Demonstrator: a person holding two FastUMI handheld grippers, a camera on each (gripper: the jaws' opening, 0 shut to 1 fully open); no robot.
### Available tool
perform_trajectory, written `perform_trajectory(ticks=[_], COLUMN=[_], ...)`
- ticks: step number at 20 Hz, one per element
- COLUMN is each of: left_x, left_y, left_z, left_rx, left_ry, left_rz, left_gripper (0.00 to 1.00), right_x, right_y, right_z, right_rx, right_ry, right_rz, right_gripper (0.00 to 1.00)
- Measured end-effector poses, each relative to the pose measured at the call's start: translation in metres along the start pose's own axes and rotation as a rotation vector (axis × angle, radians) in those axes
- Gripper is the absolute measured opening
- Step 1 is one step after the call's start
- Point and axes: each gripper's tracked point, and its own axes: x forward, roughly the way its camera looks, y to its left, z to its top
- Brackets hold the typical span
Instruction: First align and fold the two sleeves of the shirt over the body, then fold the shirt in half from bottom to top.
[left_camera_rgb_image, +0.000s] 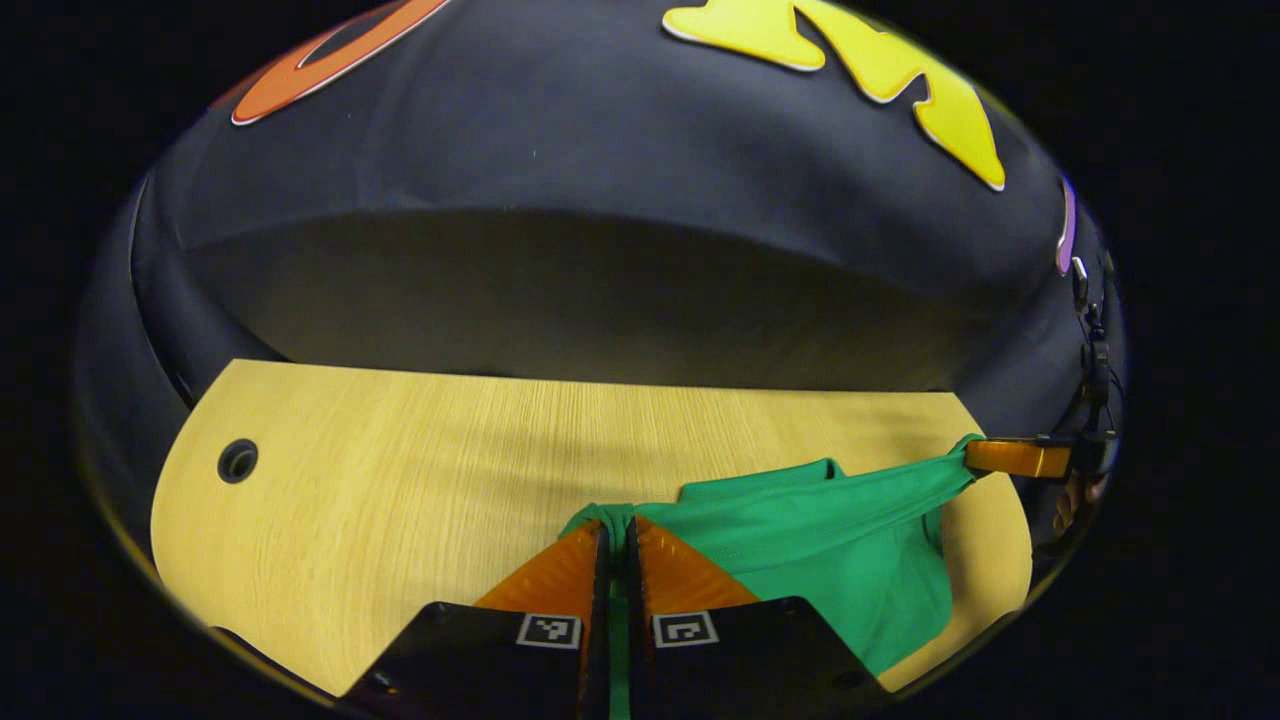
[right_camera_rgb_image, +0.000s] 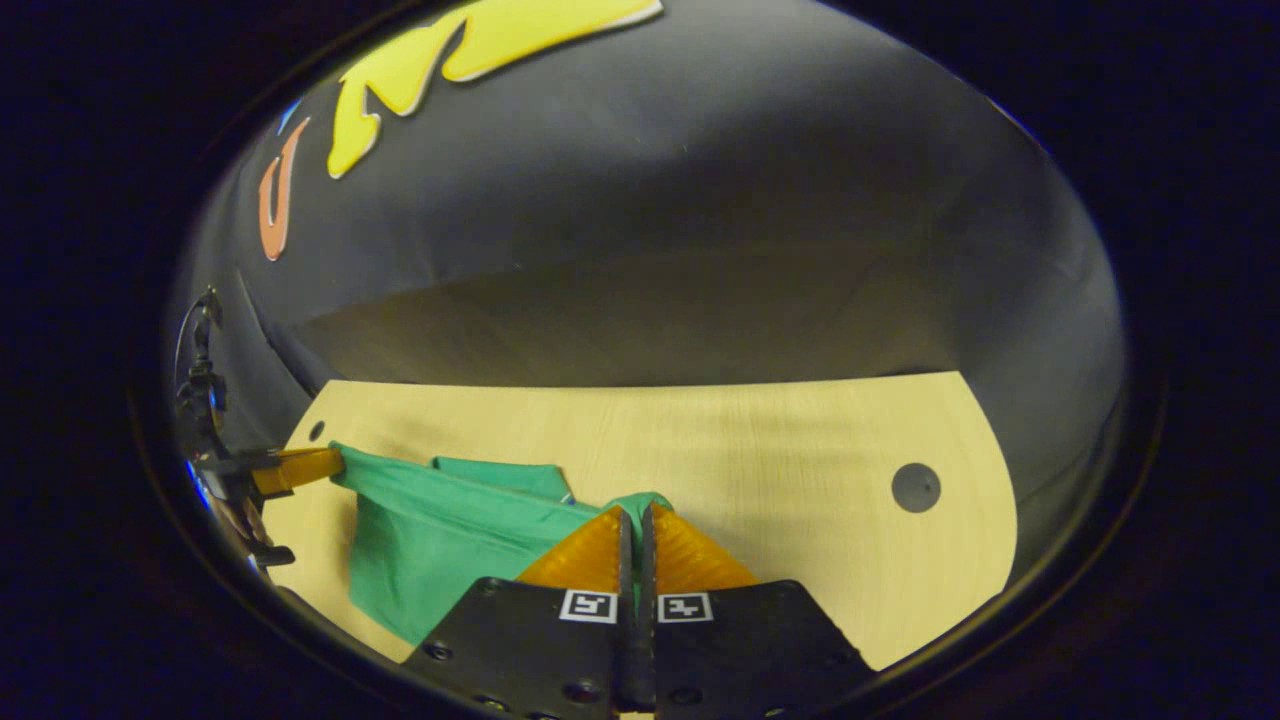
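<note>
1. So, in the left gripper view the left gripper (left_camera_rgb_image: 620, 530) is clenched on a bunched bit of the green shirt (left_camera_rgb_image: 830, 540), with cloth running down between its two fingers.
2. From there the shirt stretches off ahead and to that gripper's right, lifted in a taut band, with the rest sagging down toward the wooden desk (left_camera_rgb_image: 400, 460).
3. At the far end of that band, well off to the right, the right gripper (left_camera_rgb_image: 1010, 457) pinches the other corner of the cloth.
4. Over in the right gripper view, the right gripper (right_camera_rgb_image: 635, 525) is pressed together on a little green fold right at its fingertips.
5. The shirt (right_camera_rgb_image: 440, 540) hangs to this gripper's left, and the left gripper (right_camera_rgb_image: 300, 467) grips its far edge, out by the desk (right_camera_rgb_image: 800, 470) corner.
6. A round cable hole (right_camera_rgb_image: 916, 487) sits in the desk, ahead and right of the right gripper.
</note>
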Motion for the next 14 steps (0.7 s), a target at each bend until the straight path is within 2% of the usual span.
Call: perform_trajectory(ticks=[2, 5, 7, 8, 12, 14], left_x=[0.009, 0.014, 0.011, 0.009, -0.007, -0.036], left_y=[-0.004, -0.003, 0.0, 0.004, 0.011, 0.015], left_z=[-0.002, -0.01, -0.012, -0.011, -0.004, 0.009], left_rx=[-0.013, -0.004, -0.006, -0.013, -0.064, -0.075], left_ry=[-0.005, 0.013, 0.018, 0.009, -0.03, -0.075], left_rz=[0.013, 0.047, 0.081, 0.09, 0.126, 0.146], left_gripper=[0.17, 0.19, 0.73, 1.0, 1.0, 1.0], right_x=[0.016, 0.026, 0.027, 0.023, -0.008, -0.029], right_y=[-0.006, -0.004, -0.007, -0.008, -0.006, -0.001], right_z=[-0.006, -0.02, -0.025, -0.035, -0.025, -0.016], right_rx=[0.001, -0.017, -0.039, -0.04, -0.041, -0.056], right_ry=[0.006, 0.041, 0.03, 0.022, -0.046, -0.086], right_rz=[-0.027, -0.04, -0.052, -0.055, -0.083, -0.096], right_gripper=[0.0, 0.06, 0.13, 0.31, 0.95, 0.97])
